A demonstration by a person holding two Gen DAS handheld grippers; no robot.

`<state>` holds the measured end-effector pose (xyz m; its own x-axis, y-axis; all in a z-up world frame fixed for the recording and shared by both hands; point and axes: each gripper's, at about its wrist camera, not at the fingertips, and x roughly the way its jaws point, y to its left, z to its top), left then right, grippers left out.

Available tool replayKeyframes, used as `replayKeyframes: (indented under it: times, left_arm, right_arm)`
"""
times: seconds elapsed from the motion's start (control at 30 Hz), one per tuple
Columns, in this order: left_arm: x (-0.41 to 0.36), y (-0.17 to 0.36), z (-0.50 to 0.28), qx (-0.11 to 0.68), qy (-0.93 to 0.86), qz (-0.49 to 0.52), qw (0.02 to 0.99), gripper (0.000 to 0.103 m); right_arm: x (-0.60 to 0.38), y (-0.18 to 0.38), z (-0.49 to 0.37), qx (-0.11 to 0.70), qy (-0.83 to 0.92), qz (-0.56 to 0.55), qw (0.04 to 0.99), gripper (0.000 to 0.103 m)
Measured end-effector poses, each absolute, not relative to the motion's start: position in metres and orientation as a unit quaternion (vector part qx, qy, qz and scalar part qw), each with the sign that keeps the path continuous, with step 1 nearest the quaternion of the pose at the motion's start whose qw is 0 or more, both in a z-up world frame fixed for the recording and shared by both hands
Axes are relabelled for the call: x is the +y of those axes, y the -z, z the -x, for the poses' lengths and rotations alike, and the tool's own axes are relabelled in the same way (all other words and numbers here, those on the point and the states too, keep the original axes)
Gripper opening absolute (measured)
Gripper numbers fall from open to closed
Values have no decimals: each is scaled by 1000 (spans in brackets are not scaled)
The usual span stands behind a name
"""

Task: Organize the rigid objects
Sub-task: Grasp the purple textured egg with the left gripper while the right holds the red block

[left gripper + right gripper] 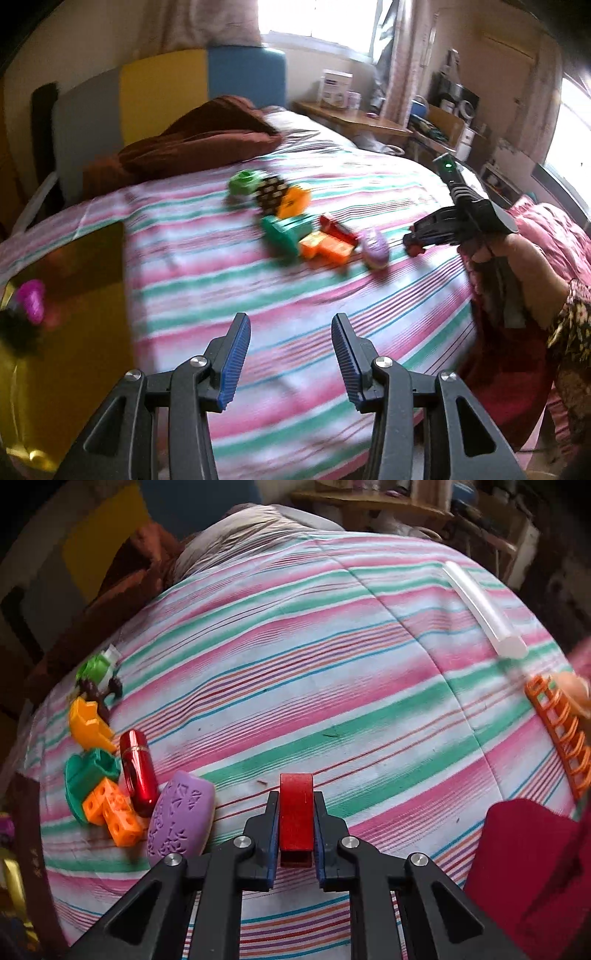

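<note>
A: What lay on the striped bedspread [332,635]?

B: A cluster at its left: purple oval piece [181,818], red cylinder [137,775], orange block [110,812].

A: And the grippers?

B: The right gripper [295,812] was clamped on a small red block [295,808] above the sheet. The left gripper [291,360] stood wide apart, empty.

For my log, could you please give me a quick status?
Left tool open, empty. Right tool shut on small red metallic block, above striped bedsheet. Nothing in the way.
</note>
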<state>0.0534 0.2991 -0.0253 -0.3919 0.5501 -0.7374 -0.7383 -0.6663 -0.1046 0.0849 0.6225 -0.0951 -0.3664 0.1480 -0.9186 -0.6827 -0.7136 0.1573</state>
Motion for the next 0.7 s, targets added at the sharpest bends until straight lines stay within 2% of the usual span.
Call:
replayKeyframes:
  times: [0.4,0.7]
  left_arm:
    - [431,54,-43,140,-784,398,455,46]
    - [489,94,-24,149,-759,439,457,46]
  right_arm:
    - [636,96,-97,310,-775,478,273,15]
    - [640,94,-103,322,-773,472,275,15]
